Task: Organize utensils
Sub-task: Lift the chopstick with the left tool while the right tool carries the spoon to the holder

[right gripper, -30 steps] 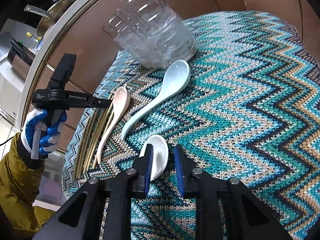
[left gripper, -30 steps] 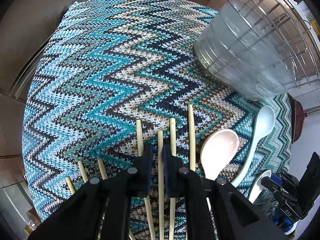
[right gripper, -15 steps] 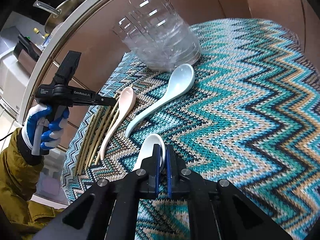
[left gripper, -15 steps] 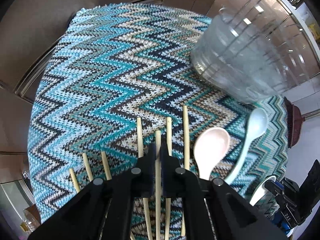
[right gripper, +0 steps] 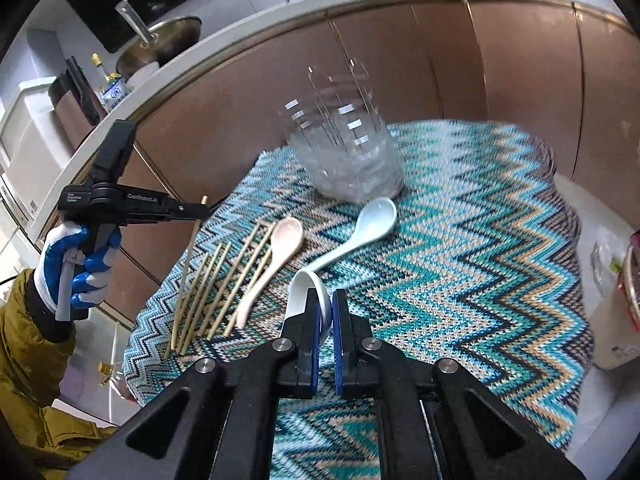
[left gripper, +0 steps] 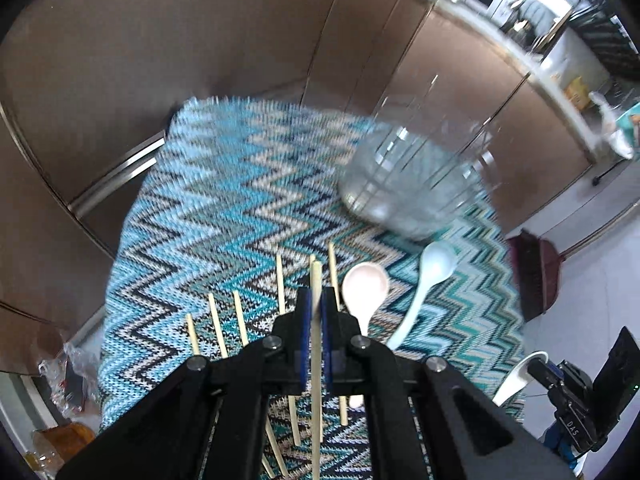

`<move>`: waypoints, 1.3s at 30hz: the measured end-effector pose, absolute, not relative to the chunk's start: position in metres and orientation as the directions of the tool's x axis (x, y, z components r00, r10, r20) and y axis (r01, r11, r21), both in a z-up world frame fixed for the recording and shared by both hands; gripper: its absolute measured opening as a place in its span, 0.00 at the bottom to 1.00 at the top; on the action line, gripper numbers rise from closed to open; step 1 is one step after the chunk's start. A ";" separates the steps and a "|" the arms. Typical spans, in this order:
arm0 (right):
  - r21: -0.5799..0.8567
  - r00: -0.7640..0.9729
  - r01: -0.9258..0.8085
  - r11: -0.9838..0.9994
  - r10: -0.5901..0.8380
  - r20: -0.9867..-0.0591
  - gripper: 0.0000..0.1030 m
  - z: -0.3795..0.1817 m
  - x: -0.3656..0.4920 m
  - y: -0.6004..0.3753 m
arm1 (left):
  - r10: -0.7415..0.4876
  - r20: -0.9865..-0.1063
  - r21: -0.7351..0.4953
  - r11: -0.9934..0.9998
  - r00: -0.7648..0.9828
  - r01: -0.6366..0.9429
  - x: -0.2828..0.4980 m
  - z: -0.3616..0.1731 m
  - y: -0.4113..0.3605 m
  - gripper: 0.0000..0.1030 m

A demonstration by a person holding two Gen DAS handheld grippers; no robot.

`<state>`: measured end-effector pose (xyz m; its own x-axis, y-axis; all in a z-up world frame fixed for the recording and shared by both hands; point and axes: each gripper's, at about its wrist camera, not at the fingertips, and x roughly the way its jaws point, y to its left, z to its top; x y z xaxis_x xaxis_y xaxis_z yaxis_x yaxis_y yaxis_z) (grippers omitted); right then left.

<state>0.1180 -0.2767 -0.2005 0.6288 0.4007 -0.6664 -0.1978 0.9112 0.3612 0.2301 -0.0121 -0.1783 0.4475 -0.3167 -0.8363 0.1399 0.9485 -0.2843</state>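
Standing empty at the far side of the teal zigzag knitted cloth (right gripper: 460, 248), the clear plastic slotted utensil holder (right gripper: 348, 160) had received nothing yet, so by my judgement the sorting was only at its first pick. The left gripper (left gripper: 316, 320) was clamped on a single pale bamboo chopstick (left gripper: 316, 344), which hung clear of the cloth in the right wrist view, while the remaining bamboo chopsticks (right gripper: 216, 284) lay fanned side by side near the cloth's left edge. The right gripper (right gripper: 326, 316) was pinched on the rim of a white ceramic soup spoon (right gripper: 304, 292), raised off the cloth. A pink ceramic spoon (right gripper: 276, 256) and a pale blue ceramic spoon (right gripper: 360, 232) lay untouched between the chopsticks and the holder, the blue one's bowl just beside the holder's base. Both held pieces, the loose chopsticks and two spoons were left to place.
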 end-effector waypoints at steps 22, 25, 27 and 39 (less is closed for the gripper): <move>0.119 0.898 -0.126 0.985 0.164 -0.408 0.05 -0.057 0.195 -0.259 | -0.383 -0.281 -0.389 0.883 0.880 0.261 0.277 -0.008 -0.033 0.04; 0.085 0.915 -0.100 0.991 0.125 -0.384 0.05 -0.057 0.224 -0.257 | -0.361 -0.226 -0.389 0.885 0.904 0.256 0.300 -0.007 -0.050 0.04; 0.048 0.922 -0.082 0.995 0.094 -0.375 0.05 -0.061 0.241 -0.253 | -0.343 -0.205 -0.376 0.892 0.917 0.249 0.309 -0.012 -0.061 0.04; -0.090 0.919 -0.053 0.995 0.013 -0.394 0.06 -0.118 0.285 -0.237 | -0.257 -0.249 -0.314 0.934 0.934 0.174 0.362 -0.101 -0.099 0.05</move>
<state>0.2847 -0.2369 -0.1184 0.9192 0.0128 -0.3937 -0.0525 0.9945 -0.0903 0.3619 -0.0989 -0.1008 0.9337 -0.2573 -0.2491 0.1735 0.9335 -0.3137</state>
